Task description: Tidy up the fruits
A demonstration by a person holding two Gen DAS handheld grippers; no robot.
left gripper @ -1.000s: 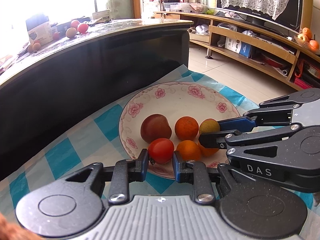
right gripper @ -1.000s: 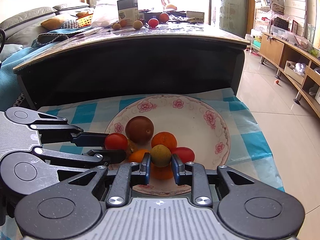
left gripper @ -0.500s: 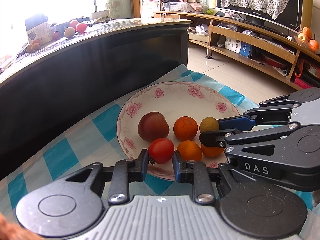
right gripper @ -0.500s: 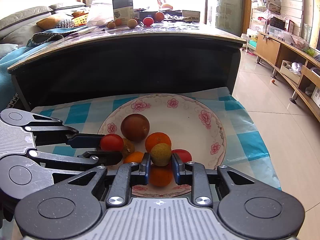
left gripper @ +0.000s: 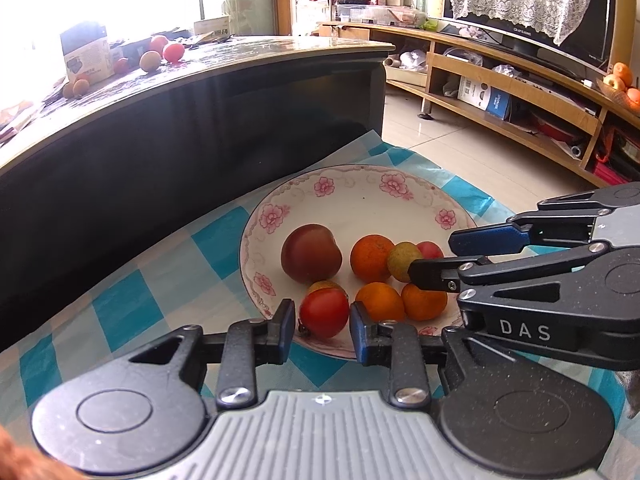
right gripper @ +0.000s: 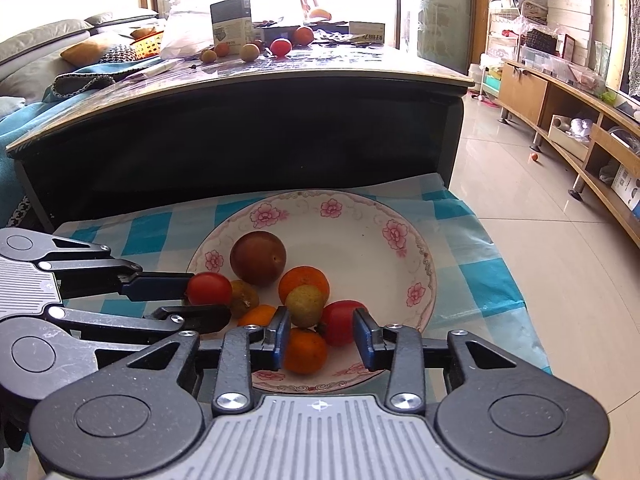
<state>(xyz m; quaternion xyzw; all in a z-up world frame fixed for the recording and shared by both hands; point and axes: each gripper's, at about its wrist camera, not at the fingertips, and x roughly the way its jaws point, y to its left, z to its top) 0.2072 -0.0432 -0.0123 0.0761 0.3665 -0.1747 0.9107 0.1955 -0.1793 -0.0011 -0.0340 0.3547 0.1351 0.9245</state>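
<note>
A white floral plate [left gripper: 360,196] [right gripper: 360,240] on a blue checked cloth holds a dark plum [left gripper: 311,253] [right gripper: 258,257], several oranges [left gripper: 372,258], a red tomato [right gripper: 340,322] and a small brown fruit [right gripper: 242,298]. My left gripper [left gripper: 323,320] is shut on a red tomato [left gripper: 324,312] [right gripper: 209,289] at the plate's near rim. My right gripper [right gripper: 320,330] is open; the yellow-green fruit [right gripper: 306,306] [left gripper: 402,256] rests on the pile between its jaws.
A dark glass-topped table [left gripper: 200,92] stands right behind the plate, with more fruits [right gripper: 280,46] and a box [right gripper: 232,20] on top. A wooden TV shelf [left gripper: 520,92] and tiled floor lie to the right.
My right gripper has opened and let go of the yellow-green fruit, which now sits on the pile. Both grippers drew back slightly; the left one still holds its tomato.
</note>
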